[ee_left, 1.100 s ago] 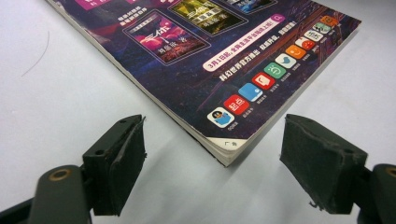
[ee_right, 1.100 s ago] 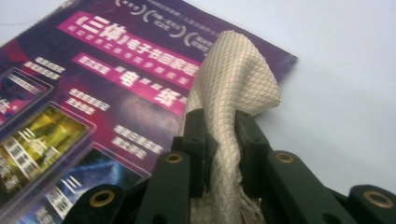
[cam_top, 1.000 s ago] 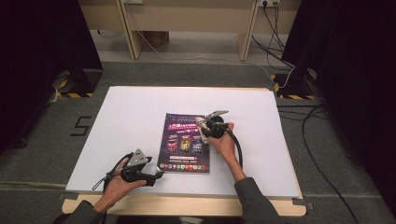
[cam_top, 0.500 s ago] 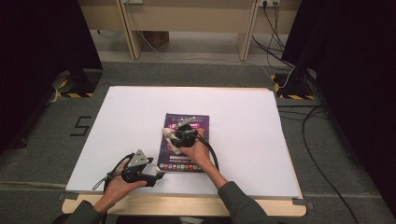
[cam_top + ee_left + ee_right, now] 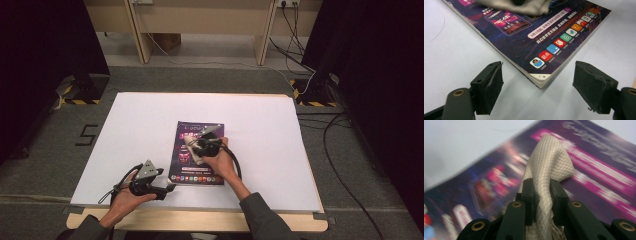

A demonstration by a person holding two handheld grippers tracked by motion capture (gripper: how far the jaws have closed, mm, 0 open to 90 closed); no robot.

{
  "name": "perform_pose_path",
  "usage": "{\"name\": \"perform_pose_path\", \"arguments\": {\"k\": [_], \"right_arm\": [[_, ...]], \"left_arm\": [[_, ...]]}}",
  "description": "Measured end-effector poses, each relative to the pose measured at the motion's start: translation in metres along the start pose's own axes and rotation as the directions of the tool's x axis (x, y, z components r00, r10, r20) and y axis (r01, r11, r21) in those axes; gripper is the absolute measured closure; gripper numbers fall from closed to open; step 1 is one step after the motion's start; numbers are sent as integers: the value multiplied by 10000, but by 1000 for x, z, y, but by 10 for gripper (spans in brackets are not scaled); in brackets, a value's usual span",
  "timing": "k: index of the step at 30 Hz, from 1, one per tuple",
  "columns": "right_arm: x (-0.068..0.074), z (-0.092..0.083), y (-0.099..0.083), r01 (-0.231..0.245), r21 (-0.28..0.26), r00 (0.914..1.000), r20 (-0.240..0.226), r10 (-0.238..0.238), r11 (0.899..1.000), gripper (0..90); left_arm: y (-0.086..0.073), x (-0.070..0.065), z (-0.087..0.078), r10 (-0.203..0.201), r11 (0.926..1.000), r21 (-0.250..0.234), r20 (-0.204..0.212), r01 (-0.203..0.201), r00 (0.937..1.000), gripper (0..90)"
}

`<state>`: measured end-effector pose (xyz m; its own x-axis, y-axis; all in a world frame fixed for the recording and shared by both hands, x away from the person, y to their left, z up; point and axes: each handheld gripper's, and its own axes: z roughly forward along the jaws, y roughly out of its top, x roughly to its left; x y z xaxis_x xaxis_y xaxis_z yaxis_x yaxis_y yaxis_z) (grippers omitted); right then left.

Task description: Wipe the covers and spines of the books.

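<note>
Waffle-weave cloth, clamped in right gripper, is dragged leftward across magazine; wiping underway. Left gripper gapes, empty.

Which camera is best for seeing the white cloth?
The right gripper view: the cloth sits close up, pinched between the right gripper jaws, its quilted weave clear. The high view shows it small on the magazine; the left gripper view catches a blurred edge.

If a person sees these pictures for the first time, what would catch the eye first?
Most likely the dark purple magazine lying in the middle of the white table. On its cover, the right gripper pinches a pale woven cloth. The left gripper waits with open jaws at the magazine's near corner.
</note>
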<state>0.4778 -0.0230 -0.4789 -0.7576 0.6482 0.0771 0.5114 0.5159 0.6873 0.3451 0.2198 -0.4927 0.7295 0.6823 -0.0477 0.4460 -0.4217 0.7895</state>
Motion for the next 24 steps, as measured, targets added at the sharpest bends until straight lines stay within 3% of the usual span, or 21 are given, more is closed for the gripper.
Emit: {"name": "perform_pose_path", "arguments": {"k": [2, 5, 10, 16, 21, 24], "right_arm": [[-18, -10, -7, -248, -31, 9983, 530, 249, 9997, 768], [-48, -22, -19, -1211, -346, 9887, 847, 1237, 9920, 768], [-68, -30, -25, -1775, -571, 9764, 1143, 1831, 9825, 767], [-58, -28, -23, -1342, -451, 9785, 1521, 1395, 9899, 776], [-41, -21, -19, -1088, -321, 9893, 940, 1114, 9935, 775], [-18, -12, -12, -638, -207, 9968, 469, 647, 9978, 774]], "left_arm": [[0, 0, -1, 50, 10000, -10, 30, -50, 10000, 232], [0, -1, -1, 63, 10000, -34, 13, -63, 10000, 233], [1, -1, -1, 76, 10000, -27, 29, -76, 10000, 234], [1, -2, 0, 134, 9999, 32, 73, -134, 9999, 234], [1, -3, 1, 149, 9999, 23, 104, -149, 9998, 236], [0, -3, 1, 205, 9997, 93, 105, -206, 9997, 237]]}}
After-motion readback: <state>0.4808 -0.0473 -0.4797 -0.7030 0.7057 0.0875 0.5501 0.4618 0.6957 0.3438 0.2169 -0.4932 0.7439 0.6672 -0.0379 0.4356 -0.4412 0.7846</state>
